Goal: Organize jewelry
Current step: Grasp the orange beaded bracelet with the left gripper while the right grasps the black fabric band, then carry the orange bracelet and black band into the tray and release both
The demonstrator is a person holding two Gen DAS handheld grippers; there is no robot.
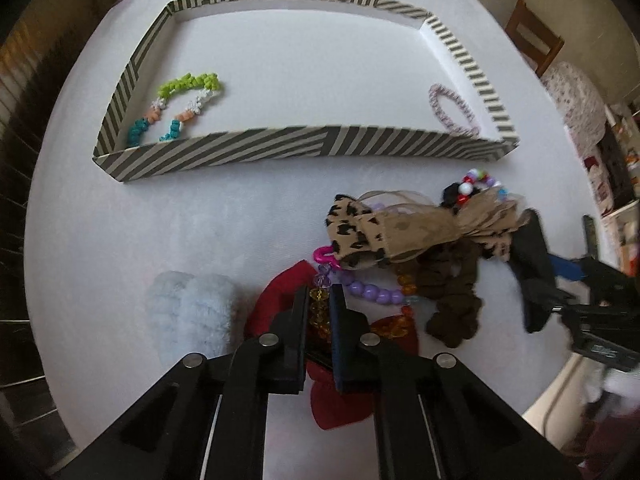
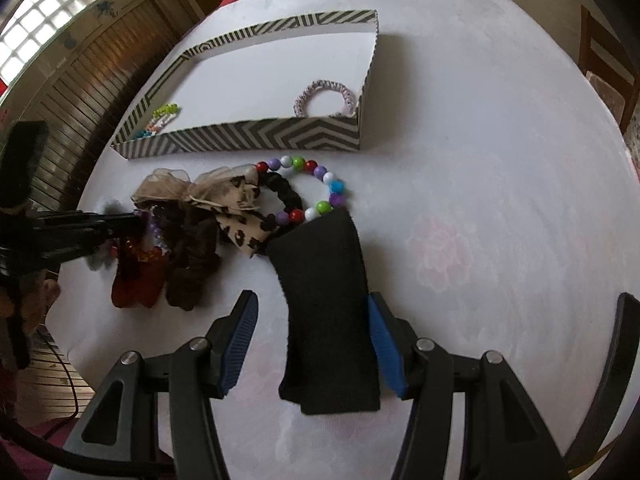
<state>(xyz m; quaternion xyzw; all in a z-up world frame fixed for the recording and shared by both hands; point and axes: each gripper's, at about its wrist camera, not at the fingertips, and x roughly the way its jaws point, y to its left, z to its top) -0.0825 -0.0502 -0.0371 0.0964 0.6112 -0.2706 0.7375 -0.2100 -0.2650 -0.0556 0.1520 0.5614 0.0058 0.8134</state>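
Between the left claw's (image 1: 320,304) closed pads sits an amber bead strand (image 1: 319,312); tangled purple beads (image 1: 374,294) may drag along. Right claw (image 2: 312,340) gapes around a black fabric band (image 2: 324,312).

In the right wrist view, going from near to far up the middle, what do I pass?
Black cloth band between the right gripper fingers, then the multicoloured bead bracelet, the striped tray front wall, and the pink scrunchie inside it.
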